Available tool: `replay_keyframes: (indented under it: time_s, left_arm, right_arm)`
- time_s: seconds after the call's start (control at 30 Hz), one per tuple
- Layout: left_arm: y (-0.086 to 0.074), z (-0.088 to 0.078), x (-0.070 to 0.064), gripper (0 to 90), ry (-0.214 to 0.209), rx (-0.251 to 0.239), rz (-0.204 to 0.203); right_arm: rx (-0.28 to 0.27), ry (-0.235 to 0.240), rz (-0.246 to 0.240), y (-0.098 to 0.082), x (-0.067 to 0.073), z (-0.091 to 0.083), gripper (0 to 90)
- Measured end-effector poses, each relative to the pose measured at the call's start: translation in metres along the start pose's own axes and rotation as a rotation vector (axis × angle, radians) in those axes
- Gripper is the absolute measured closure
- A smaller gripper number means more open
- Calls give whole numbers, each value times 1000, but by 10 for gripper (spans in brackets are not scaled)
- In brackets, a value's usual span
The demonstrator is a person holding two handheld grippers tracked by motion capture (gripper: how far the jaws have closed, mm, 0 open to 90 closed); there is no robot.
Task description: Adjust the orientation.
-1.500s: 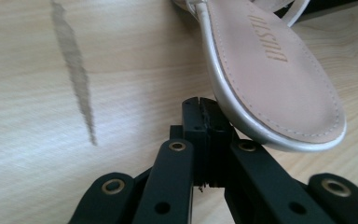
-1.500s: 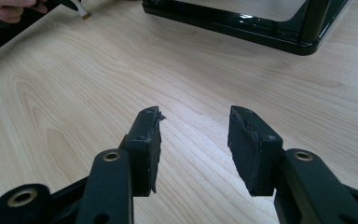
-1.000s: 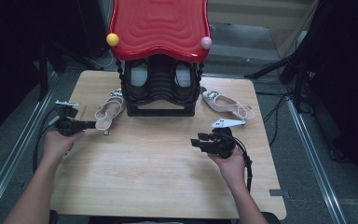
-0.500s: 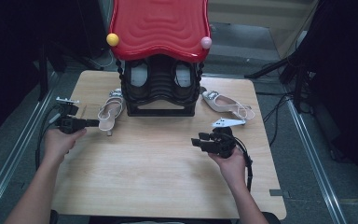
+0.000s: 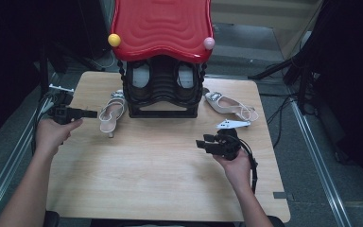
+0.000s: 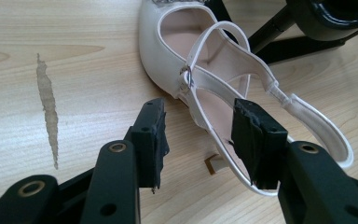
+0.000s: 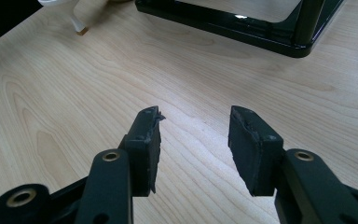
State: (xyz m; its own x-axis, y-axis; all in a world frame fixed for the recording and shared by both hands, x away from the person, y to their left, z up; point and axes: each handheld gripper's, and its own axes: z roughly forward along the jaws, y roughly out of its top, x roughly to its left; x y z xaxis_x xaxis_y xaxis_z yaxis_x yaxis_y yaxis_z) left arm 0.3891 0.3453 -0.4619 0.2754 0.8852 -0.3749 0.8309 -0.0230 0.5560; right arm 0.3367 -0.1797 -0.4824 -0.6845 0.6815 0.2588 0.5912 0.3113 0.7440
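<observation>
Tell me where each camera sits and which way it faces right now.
High view: above the person's side, looking forward and down at the table; both forearms show.
Left gripper view: rides the left gripper, facing the white shoe between its open fingers.
Right gripper view: rides the right gripper, facing bare wood.
Both gripper views share the black rack.

Wooden table (image 5: 160, 189), seen from above | black rack (image 5: 163, 90) under red wavy top (image 5: 160, 26) at the far edge | left gripper (image 5: 92, 113) just beside white shoe (image 5: 111, 116), apparently apart | second shoe (image 5: 229, 106) right of the rack | right gripper (image 5: 202, 144) over bare wood.
</observation>
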Motion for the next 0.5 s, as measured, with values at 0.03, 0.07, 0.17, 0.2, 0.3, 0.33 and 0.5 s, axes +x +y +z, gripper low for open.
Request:
replay_keyframes:
  time_s: [0.03, 0.07, 0.17, 0.2, 0.3, 0.33, 0.5]
  left_arm:
    - [3, 1, -1, 547, 1, 15, 5]
    - [6, 1, -1, 546, 0, 20, 9]
    - [13, 2, -1, 542, -17, 29, -2]
    - [16, 4, -1, 540, -13, 39, -3]
    - [23, 7, -2, 537, -9, 59, -7]
    - [25, 7, -2, 536, -3, 63, -3]
    - [35, 10, -2, 533, 12, 100, 4]
  right_arm:
    - [1, 0, 0, 0, 0, 0, 546]
    - [1, -1, 1, 0, 0, 0, 546]
    - [0, -1, -4, 0, 0, 0, 546]
    - [1, -1, -6, 0, 0, 0, 546]
    - [2, -2, 0, 0, 0, 0, 546]
    - [1, -3, 1, 0, 0, 0, 546]
    - [1, -7, 0, 0, -1, -1, 546]
